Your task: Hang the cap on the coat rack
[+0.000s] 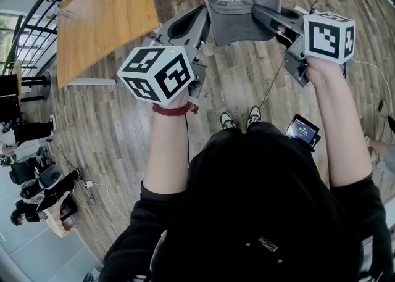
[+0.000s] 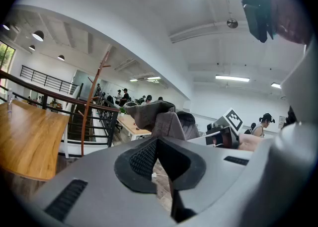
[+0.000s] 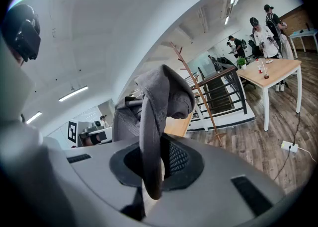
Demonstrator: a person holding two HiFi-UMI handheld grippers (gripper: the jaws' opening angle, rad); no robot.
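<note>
Nearest stands the person in a black top (image 1: 265, 213), both bare forearms stretched out ahead over the wood floor (image 1: 247, 83). Light shoes (image 1: 237, 119) show just past the body. A small lit screen (image 1: 302, 130) sits at the right hip. There is a red band (image 1: 173, 110) round the left wrist.

The left claw (image 1: 205, 14) reaches forward from its marker cube (image 1: 157, 74). Its jaw tips are drawn together, with floor showing through the gap behind them. The left side of the cap (image 1: 237, 0) lies right at those tips. I cannot tell whether any fabric is caught there.

The right claw (image 1: 256, 10) comes in from the right, its marker cube (image 1: 330, 37) sitting over the right hand. Its jaws are closed on the cap's brim (image 3: 149, 136), which runs edge-on between the two pads and sticks out below them.

The grey cap hangs in the air between the two claws, a little farther out than the cubes. Its crown sags above the gripped brim, and there is pale lettering across the front.

Farther off, beyond the cap, a slim reddish-brown coat rack (image 2: 93, 92) stands upright with short branches near its top. It is close to a black railing (image 2: 44, 94) and well apart from the cap. To the left of it spreads a wooden tabletop (image 1: 105, 12). At the far end of the room several people stand around lighter tables under strip lights.
</note>
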